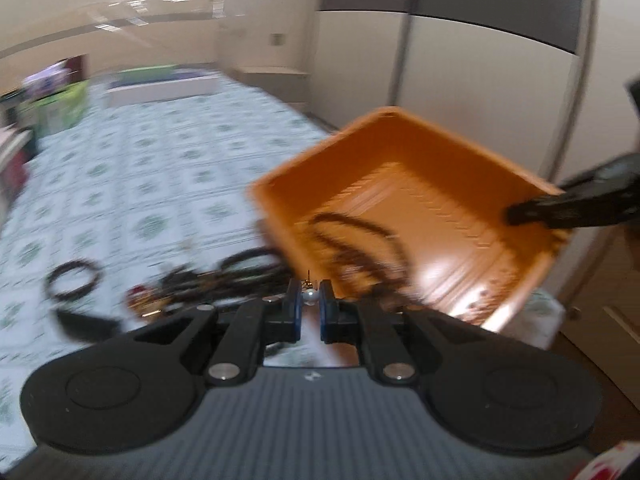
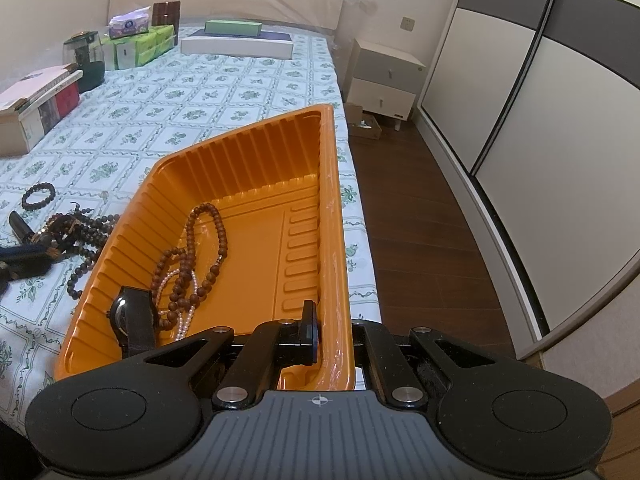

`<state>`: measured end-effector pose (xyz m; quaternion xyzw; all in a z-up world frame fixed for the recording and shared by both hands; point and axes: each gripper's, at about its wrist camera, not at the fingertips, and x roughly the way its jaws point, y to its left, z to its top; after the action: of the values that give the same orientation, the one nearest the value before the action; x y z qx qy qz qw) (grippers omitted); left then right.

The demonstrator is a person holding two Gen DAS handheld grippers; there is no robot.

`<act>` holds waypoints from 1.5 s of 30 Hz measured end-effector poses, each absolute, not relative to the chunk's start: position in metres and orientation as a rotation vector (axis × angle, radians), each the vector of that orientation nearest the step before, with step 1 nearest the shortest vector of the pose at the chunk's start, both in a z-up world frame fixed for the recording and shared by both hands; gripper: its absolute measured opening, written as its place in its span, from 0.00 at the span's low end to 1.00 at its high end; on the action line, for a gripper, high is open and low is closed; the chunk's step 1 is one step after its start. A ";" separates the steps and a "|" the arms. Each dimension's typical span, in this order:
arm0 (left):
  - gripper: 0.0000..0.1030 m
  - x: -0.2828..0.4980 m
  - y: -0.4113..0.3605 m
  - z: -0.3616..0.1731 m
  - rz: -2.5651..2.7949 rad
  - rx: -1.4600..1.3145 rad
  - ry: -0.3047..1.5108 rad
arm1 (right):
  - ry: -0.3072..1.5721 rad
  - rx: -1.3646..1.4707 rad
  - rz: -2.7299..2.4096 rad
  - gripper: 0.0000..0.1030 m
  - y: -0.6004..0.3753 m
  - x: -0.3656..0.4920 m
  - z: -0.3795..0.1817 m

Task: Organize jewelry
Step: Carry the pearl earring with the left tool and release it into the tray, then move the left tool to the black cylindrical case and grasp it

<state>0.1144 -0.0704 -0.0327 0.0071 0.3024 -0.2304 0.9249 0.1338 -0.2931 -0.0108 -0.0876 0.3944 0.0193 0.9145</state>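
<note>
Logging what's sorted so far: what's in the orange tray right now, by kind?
In the orange tray, right wrist view:
Brown bead strand: 1
Pearl strand: 1
Black watch: 1
Total: 3

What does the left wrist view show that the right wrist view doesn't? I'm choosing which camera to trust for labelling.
Only the left wrist view shows the left gripper shut on a small silver earring, and the right gripper clamping the tray from outside.

Only the right wrist view shows sharply what lies in the tray: a brown bead necklace, a pearl strand and a black watch. It also shows the nightstand.

Both show the orange tray, the loose bead pile and a dark bracelet on the bed.
</note>
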 end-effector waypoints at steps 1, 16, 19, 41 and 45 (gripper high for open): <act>0.07 0.114 -0.079 -0.033 -0.500 0.021 0.623 | 0.812 -0.179 0.040 0.04 -0.293 0.134 -0.011; 0.08 0.109 -0.114 -0.048 -0.600 0.052 0.695 | 0.810 -0.169 0.045 0.04 -0.294 0.133 -0.010; 0.17 0.106 -0.108 -0.045 -0.584 0.047 0.672 | 0.811 -0.170 0.046 0.04 -0.295 0.133 -0.010; 0.30 0.110 0.003 -0.055 -0.241 -0.003 0.672 | 0.903 -0.137 0.083 0.04 -0.306 0.142 -0.009; 0.30 0.112 0.013 -0.058 -0.207 -0.007 0.679 | 0.940 -0.135 0.100 0.04 -0.308 0.147 -0.008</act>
<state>0.1125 0.0129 -0.0584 -0.0033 0.3323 -0.1015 0.9377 0.1467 -0.3078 -0.0082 -0.0651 0.4525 0.0481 0.8881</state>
